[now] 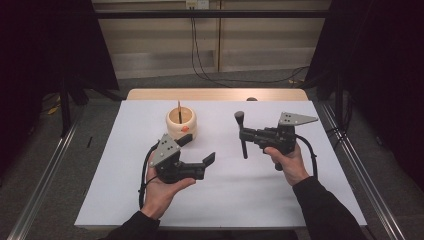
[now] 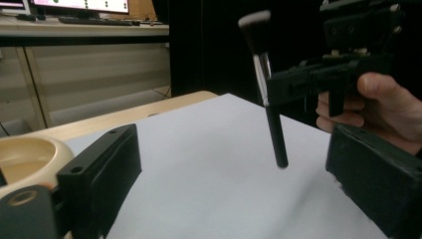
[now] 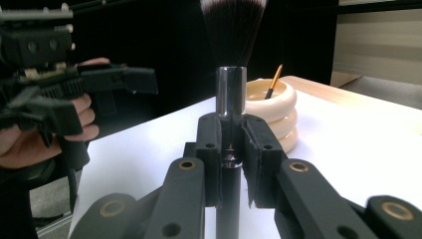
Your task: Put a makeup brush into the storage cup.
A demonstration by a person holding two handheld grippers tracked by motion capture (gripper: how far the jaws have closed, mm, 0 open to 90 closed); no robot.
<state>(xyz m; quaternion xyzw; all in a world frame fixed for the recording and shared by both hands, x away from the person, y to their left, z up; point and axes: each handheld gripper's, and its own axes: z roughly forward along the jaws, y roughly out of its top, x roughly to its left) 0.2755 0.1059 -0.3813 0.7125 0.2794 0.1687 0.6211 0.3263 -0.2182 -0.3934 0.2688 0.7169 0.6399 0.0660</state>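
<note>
Right tool (image 1: 243, 134) clamped on makeup brush (image 1: 241, 131), bristles up; left tool (image 1: 197, 150) wide open, empty.

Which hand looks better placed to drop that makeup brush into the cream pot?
Right: its hand-held gripper already clamps the makeup brush upright. The left hand-held gripper is open and empty, beside the cream pot.

The high view looks down over the table (image 1: 225, 200); both gripper views sit low, sharing the brush (image 2: 268, 89).

Black curtains (image 1: 45, 45), grey floor (image 1: 210, 80), beige wall (image 1: 150, 40)
</note>
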